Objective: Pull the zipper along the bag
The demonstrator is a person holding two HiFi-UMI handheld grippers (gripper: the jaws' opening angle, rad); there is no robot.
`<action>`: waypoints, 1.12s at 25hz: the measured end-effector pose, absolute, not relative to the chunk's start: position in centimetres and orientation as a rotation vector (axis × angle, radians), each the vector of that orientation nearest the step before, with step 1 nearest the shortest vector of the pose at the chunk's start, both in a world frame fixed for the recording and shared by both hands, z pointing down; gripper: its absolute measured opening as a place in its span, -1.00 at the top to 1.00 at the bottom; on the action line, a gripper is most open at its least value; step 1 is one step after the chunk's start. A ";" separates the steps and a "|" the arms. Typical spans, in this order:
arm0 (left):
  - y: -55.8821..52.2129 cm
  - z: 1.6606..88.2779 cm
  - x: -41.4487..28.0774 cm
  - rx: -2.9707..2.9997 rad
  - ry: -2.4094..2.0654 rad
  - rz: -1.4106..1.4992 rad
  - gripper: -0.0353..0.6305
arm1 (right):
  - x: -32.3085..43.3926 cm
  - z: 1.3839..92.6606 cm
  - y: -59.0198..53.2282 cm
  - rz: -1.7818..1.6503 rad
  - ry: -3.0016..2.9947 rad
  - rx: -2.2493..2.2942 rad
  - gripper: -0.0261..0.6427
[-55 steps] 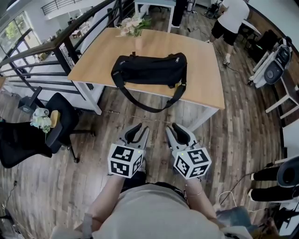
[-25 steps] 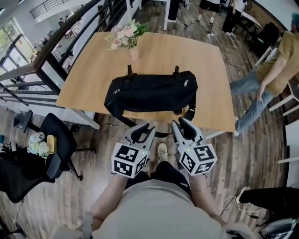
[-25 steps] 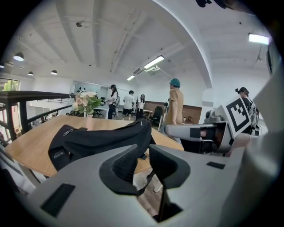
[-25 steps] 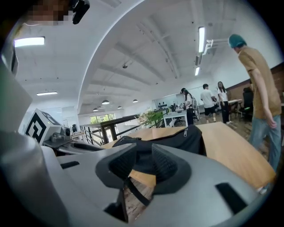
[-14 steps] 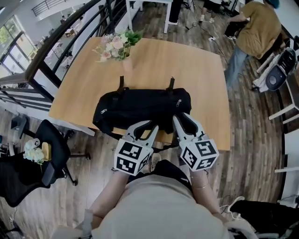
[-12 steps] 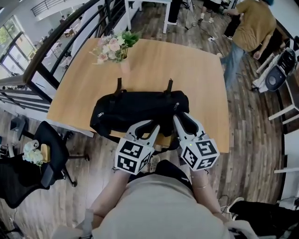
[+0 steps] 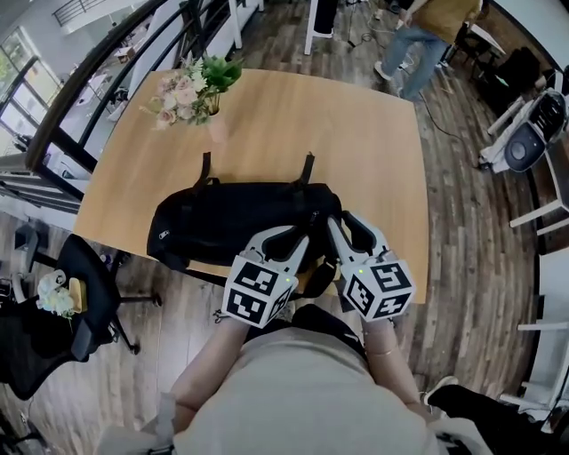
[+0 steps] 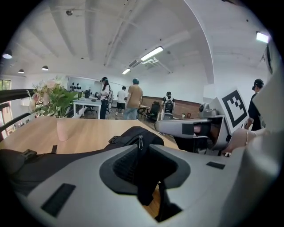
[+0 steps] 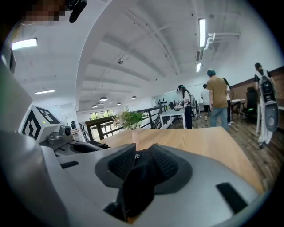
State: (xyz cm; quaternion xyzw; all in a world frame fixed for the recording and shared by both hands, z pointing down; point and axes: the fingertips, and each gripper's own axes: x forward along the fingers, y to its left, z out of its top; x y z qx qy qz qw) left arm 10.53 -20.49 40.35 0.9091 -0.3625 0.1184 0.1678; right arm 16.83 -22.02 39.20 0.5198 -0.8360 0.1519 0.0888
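Note:
A black duffel bag (image 7: 222, 222) lies lengthwise near the front edge of the wooden table (image 7: 311, 124). Both grippers hover at its right end. My left gripper (image 7: 286, 236) is open, and in the left gripper view (image 8: 142, 153) a small metal zipper pull (image 8: 140, 142) shows on the bag just beyond its jaws. My right gripper (image 7: 345, 222) sits beside the bag's right end with its jaws opening. In the right gripper view (image 9: 142, 166) black bag fabric and a zipper pull (image 9: 137, 156) show in the gap, and the pads are not pressing on them.
A pink vase of flowers (image 7: 191, 89) stands at the table's far left. A black office chair (image 7: 84, 293) sits on the floor to the left. A person (image 7: 427, 22) walks beyond the table's far right. The table's front edge lies just under the grippers.
The table and bag have come much closer as I stepped up to them. Both grippers moved from above the floor to the bag's right end. The person behind moved about.

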 end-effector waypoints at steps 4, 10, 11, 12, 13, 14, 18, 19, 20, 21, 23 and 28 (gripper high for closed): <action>-21.5 40.8 11.1 2.557 -1.029 0.321 0.63 | 17.5 40.2 -22.7 0.511 -2.493 1.520 0.54; -22.7 41.6 11.1 2.505 -1.051 0.295 0.63 | 17.5 41.8 -23.5 0.579 -2.487 1.473 0.52; -22.7 41.6 11.1 2.506 -1.047 0.297 0.63 | 17.4 42.0 -23.6 0.590 -2.487 1.465 0.50; -22.8 41.6 11.2 2.506 -1.043 0.297 0.63 | 17.4 42.2 -23.7 0.602 -2.487 1.459 0.50; -22.9 41.6 11.2 2.505 -1.042 0.297 0.63 | 17.3 42.3 -23.7 0.613 -2.489 1.453 0.50; -23.0 41.7 11.2 2.503 -1.042 0.297 0.63 | 17.2 42.4 -23.8 0.622 -2.493 1.448 0.49; -23.0 42.3 11.6 2.500 -1.036 0.314 0.63 | 17.2 42.9 -23.8 0.649 -2.506 1.435 0.50; -23.0 42.4 11.6 2.499 -1.032 0.319 0.63 | 17.2 43.0 -23.8 0.655 -2.508 1.434 0.50; -23.0 42.5 11.7 2.499 -1.028 0.324 0.63 | 17.2 43.0 -23.8 0.659 -2.510 1.433 0.50; -23.0 42.6 11.8 2.499 -1.022 0.329 0.63 | 17.1 43.1 -23.8 0.661 -2.511 1.434 0.52; -23.1 42.8 11.9 2.501 -1.010 0.340 0.63 | 17.0 43.2 -23.8 0.661 -2.512 1.439 0.57; -23.4 42.6 12.0 2.506 -0.980 0.334 0.63 | 17.1 43.4 -24.0 0.674 -2.517 1.448 0.61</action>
